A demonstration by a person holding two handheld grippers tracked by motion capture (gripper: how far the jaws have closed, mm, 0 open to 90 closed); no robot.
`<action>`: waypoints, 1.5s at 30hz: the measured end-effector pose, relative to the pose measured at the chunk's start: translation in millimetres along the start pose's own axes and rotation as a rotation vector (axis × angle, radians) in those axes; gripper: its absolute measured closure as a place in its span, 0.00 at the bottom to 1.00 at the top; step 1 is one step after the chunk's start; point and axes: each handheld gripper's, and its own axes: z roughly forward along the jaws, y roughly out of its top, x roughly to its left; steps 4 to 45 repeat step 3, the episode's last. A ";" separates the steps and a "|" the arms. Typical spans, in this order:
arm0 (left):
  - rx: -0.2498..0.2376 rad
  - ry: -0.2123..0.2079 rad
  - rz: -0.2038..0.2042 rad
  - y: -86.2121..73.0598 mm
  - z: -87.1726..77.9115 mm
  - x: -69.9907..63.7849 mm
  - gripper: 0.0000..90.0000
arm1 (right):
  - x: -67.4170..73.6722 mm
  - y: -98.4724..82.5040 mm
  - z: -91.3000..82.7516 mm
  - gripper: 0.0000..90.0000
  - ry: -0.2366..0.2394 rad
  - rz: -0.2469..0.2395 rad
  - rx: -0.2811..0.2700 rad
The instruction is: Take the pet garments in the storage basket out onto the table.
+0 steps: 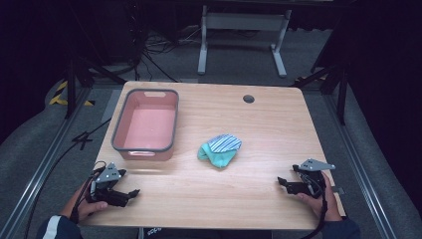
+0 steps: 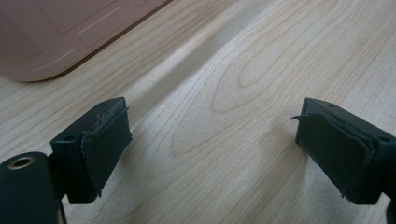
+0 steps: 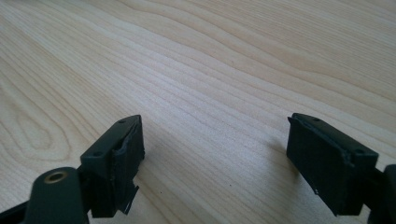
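A pink tub with a grey rim (image 1: 145, 147) stands on the left half of the wooden table (image 1: 259, 124). A teal cloth bundle with a blue-striped piece on top (image 1: 219, 150) lies near the table's middle. My left gripper (image 1: 133, 193) rests near the front left corner, open, with bare wood between its jaws; the left gripper view has its gripper (image 2: 212, 140) open and the tub's corner (image 2: 51, 37) at upper left. Near the front right corner my right gripper (image 1: 281, 182) is open over bare wood, as its own view of the gripper (image 3: 215, 161) confirms.
A round cable hole (image 1: 248, 98) sits near the table's far edge. Beyond the table are a grey floor, cables and a metal stand (image 1: 244, 30). Bare wood lies between the two grippers along the front.
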 end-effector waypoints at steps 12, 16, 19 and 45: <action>0.002 0.006 -0.004 0.2 0.0 -0.3 0.11 | -0.1 0.0 0.0 0.22 0.000 -0.001 0.000; 0.002 0.006 -0.004 0.2 0.0 -0.3 0.11 | -0.1 0.0 0.0 0.22 0.000 -0.001 0.000; 0.002 0.006 -0.004 0.2 0.0 -0.3 0.11 | -0.1 0.0 0.0 0.22 0.000 -0.001 0.000; 0.002 0.006 -0.004 0.2 0.0 -0.3 0.11 | -0.1 0.0 0.0 0.22 0.000 -0.001 0.000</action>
